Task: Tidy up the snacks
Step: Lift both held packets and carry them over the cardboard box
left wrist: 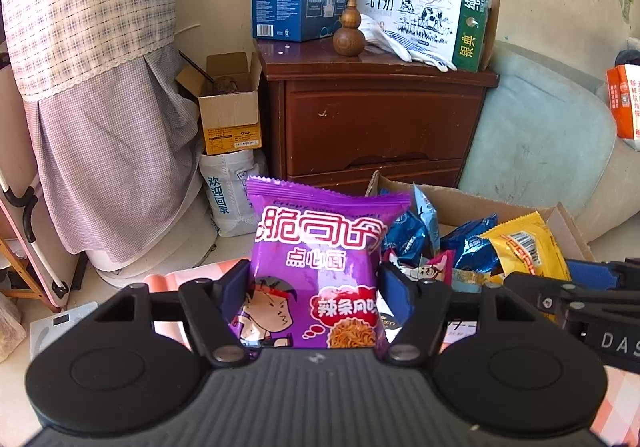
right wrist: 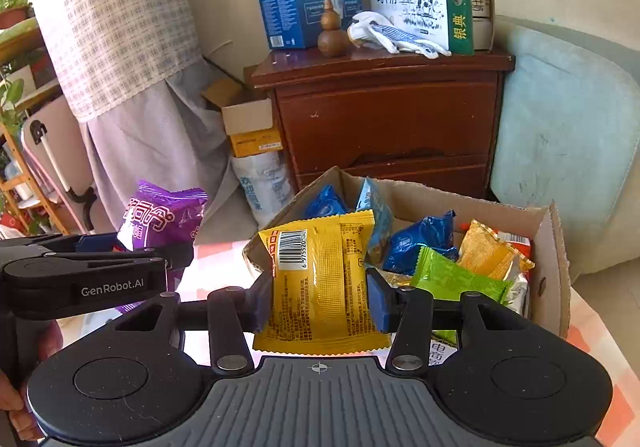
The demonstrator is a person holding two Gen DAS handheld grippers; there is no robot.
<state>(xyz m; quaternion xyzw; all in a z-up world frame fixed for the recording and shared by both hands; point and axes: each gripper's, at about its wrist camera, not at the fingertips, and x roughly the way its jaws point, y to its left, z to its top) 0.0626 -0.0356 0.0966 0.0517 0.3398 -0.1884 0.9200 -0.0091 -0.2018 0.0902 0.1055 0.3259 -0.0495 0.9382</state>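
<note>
Two packets are lifted clear of the box [right wrist: 554, 247]: left gripper [left wrist: 314, 283] clamps the purple [left wrist: 316, 267], right gripper [right wrist: 320, 293] the yellow [right wrist: 320, 279]. Next, sort each onto the table.

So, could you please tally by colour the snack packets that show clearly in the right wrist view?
Purple packet, in the left gripper: 1
Yellow packet, in the right gripper: 1
Blue packets, in the box: 3
Green packet: 1
Gold packet: 1
Total: 7; half-hidden scraps of others are not counted.
</note>
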